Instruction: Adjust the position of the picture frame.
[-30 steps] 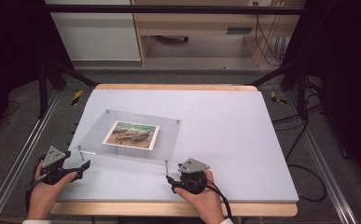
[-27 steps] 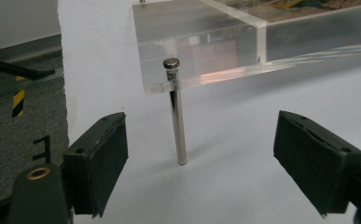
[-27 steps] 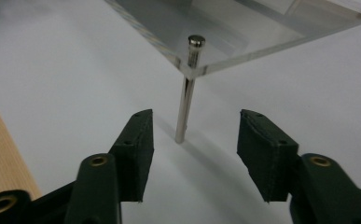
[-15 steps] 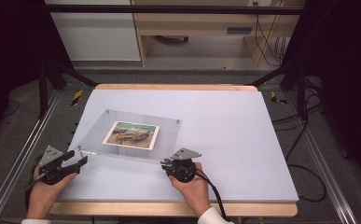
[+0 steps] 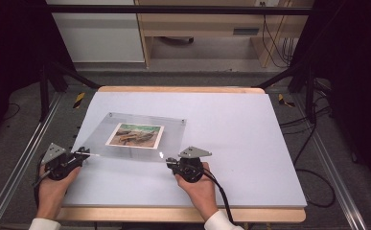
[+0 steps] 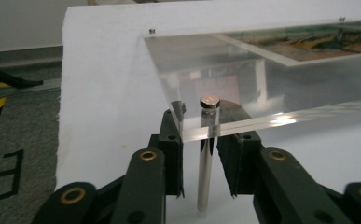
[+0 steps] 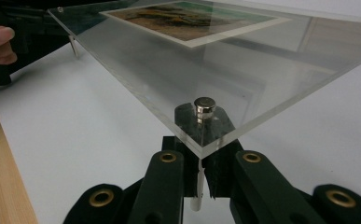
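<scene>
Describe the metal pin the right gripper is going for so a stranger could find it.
On the white table lies a clear acrylic frame holding a photo. At its near right corner, between the right gripper jaws, stands the metal pin, silver-capped and poking through the sheet.

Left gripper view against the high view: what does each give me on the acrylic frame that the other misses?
Left gripper view: the metal post under the near corner stands between the left gripper pads with a gap on each side; the jaws have just been closing.

High view: the right gripper at the other near corner, both hands, and the whole white table.

Both: the clear acrylic frame with its photo.
</scene>
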Motion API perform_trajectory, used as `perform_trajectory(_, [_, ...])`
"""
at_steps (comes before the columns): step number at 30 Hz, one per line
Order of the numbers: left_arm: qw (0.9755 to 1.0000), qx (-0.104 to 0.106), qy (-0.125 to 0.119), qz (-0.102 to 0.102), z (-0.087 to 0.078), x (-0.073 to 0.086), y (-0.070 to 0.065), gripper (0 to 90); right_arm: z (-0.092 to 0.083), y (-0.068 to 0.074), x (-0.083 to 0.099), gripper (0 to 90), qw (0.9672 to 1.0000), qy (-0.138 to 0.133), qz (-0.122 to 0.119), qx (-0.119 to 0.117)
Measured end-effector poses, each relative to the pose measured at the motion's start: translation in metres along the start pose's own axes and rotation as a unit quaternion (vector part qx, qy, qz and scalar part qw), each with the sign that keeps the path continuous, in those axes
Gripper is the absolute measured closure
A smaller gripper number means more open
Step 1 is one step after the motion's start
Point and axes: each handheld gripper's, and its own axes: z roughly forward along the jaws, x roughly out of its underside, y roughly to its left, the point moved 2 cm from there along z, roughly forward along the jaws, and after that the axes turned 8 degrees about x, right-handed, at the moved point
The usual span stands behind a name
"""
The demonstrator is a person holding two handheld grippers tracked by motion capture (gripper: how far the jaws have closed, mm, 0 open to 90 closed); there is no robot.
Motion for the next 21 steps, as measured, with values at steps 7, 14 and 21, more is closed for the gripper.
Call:
perform_trajectory(7, [0.9989,0.026,-0.023,-0.031,0.002,-0.005,-0.001,83.7,0.002,-0.004,0.000,84.3,0.9998,0.004,0.008,0.016])
perform_trajectory(14, [0.9988,0.030,-0.013,-0.037,0.002,-0.007,-0.004,84.0,0.008,-0.006,0.000,84.2,0.9990,0.000,0.022,0.038])
perform_trajectory(21, [0.9976,0.041,-0.033,-0.046,-0.011,-0.024,-0.022,84.5,-0.007,-0.013,-0.013,84.1,0.9979,-0.022,0.001,0.061])
